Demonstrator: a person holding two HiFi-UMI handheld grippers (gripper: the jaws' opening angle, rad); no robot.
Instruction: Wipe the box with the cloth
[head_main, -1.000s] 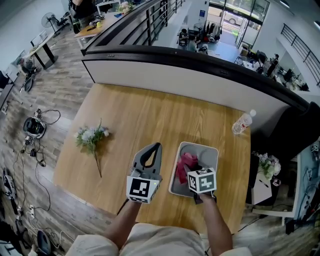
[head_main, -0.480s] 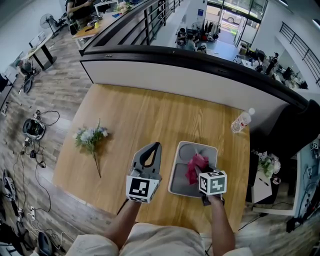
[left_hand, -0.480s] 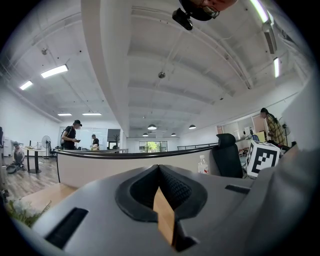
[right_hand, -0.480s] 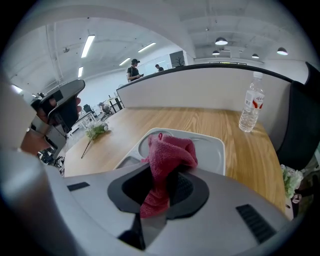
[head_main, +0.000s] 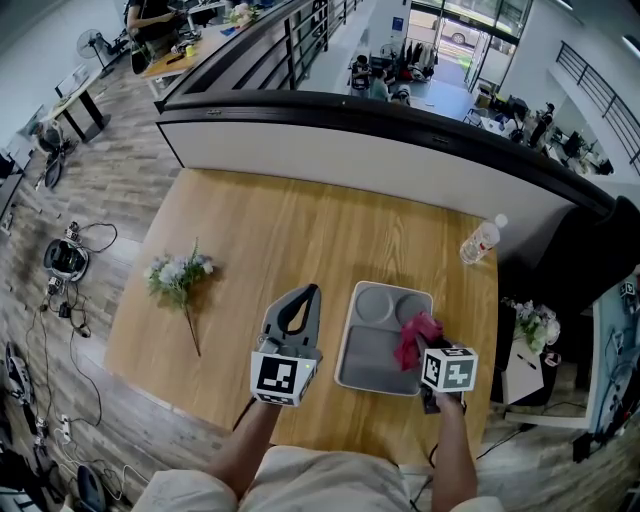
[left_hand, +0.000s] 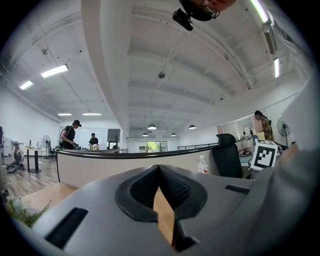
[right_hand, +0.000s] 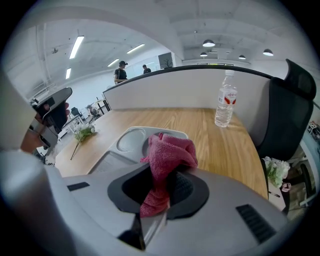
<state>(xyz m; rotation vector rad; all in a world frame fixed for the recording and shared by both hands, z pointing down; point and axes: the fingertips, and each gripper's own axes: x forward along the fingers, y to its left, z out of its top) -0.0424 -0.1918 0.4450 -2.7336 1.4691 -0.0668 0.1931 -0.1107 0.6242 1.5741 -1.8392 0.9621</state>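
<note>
Head view shows the grey box (head_main: 368, 358) on the table (head_main: 290, 235). The right gripper (right_hand: 160, 180) has its jaws shut tight on the pink cloth (head_main: 415, 337), over the box's right side. The left gripper (head_main: 309, 295) is just beside the box, its jaws closed on nothing.

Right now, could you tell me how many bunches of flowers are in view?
2. A white-and-green flower bunch lies on the light wooden table, near its left side; a pale bunch sits low beyond its right edge, by the black chair. Distant desks may hide more.
</note>
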